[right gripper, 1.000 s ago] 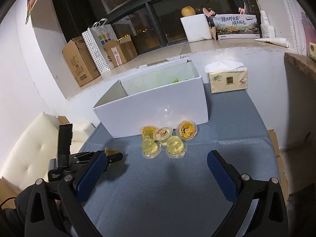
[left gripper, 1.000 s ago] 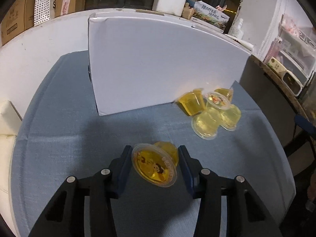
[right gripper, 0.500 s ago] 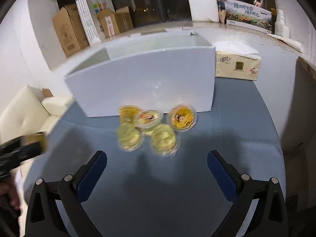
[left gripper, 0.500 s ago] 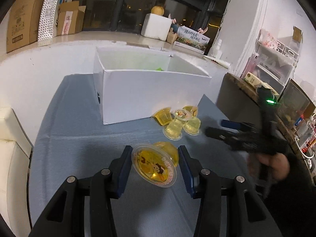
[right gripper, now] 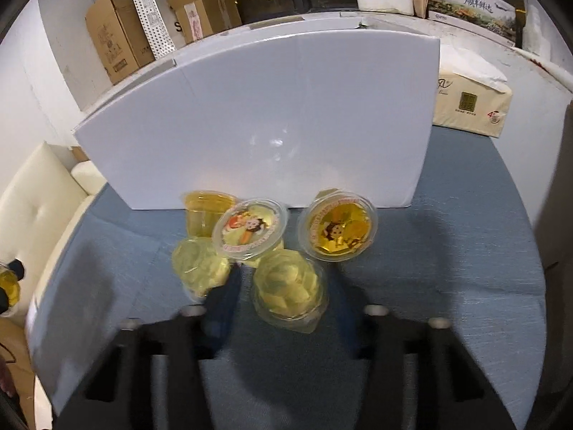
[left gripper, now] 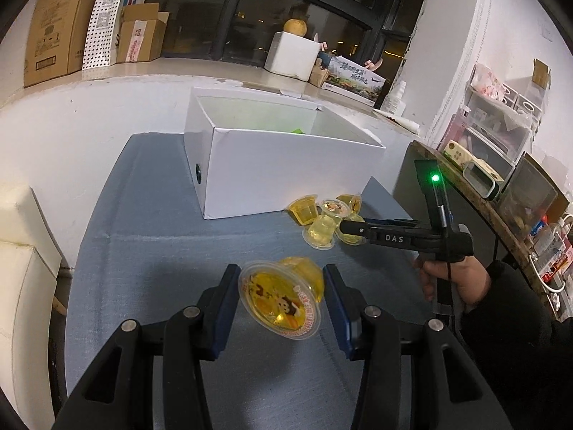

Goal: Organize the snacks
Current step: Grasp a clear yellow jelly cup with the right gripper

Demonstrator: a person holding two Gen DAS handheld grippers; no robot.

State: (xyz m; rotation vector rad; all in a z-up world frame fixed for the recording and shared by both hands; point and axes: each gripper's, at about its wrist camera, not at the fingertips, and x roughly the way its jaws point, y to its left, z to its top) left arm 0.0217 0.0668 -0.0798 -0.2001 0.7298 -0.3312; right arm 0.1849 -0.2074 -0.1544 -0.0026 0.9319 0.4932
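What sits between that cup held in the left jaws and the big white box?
In the left wrist view, only bare blue tablecloth lies between the held jelly cup and the white box; the loose cups sit off to the right.

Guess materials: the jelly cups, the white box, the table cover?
Jelly cups: thin clear plastic, probably, since the yellow jelly shows through the glossy walls; printed film lids. White box: looks like smooth coated cardboard, with folded corner seams and a faint sheen. Table cover: blue-grey woven cloth, matte, with visible weave and fold creases.
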